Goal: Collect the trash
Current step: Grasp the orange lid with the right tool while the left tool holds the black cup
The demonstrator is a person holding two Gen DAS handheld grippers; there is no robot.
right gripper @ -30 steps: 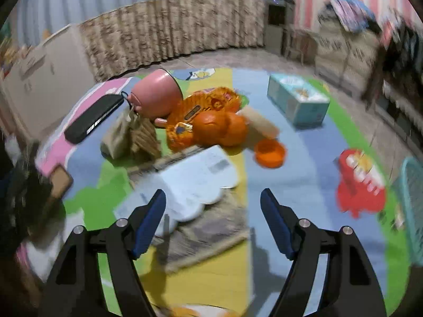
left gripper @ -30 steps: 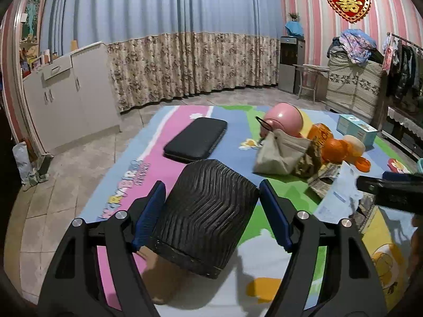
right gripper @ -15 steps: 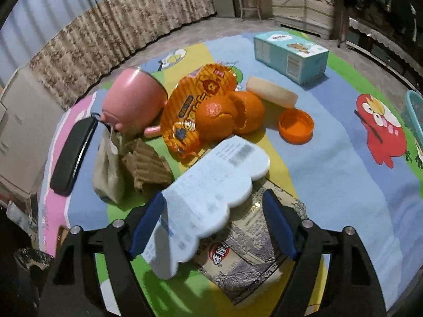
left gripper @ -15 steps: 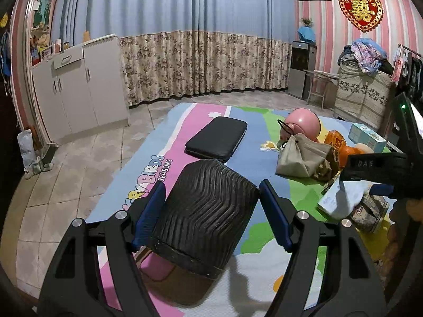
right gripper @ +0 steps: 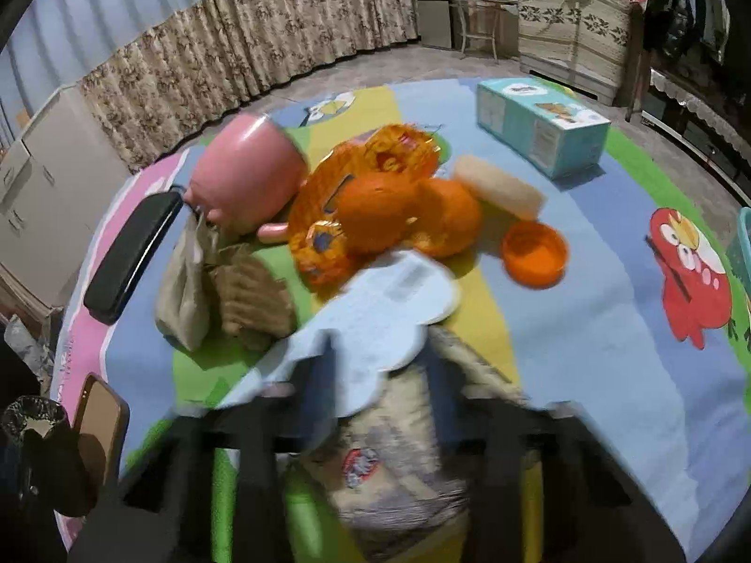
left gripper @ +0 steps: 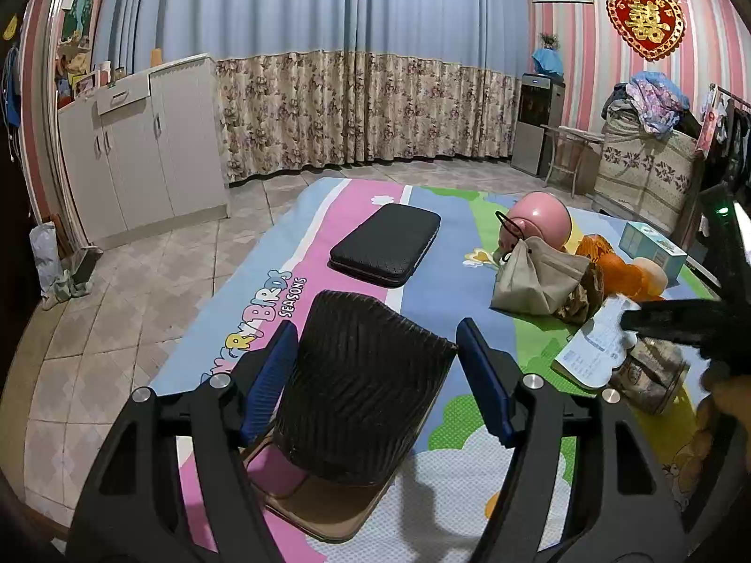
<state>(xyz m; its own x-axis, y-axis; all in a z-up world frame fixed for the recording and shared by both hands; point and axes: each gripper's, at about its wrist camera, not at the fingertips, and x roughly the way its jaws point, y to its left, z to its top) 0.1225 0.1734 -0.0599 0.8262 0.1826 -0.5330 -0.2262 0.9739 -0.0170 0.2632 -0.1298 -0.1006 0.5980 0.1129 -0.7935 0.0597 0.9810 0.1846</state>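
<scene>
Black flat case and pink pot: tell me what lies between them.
Nothing: in the left wrist view, bare mat separates the black flat case from the pink pot.

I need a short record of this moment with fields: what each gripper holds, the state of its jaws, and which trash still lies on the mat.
left gripper: jaws around the black ribbed bin, carrying it above the play mat
right gripper: jaws shut on the pale blue paper sheet
under the sheet: crumpled snack wrapper
trash still on mat: orange peels, orange snack bag, orange cap, beige pouch
also on mat: pink pot, tissue box
</scene>
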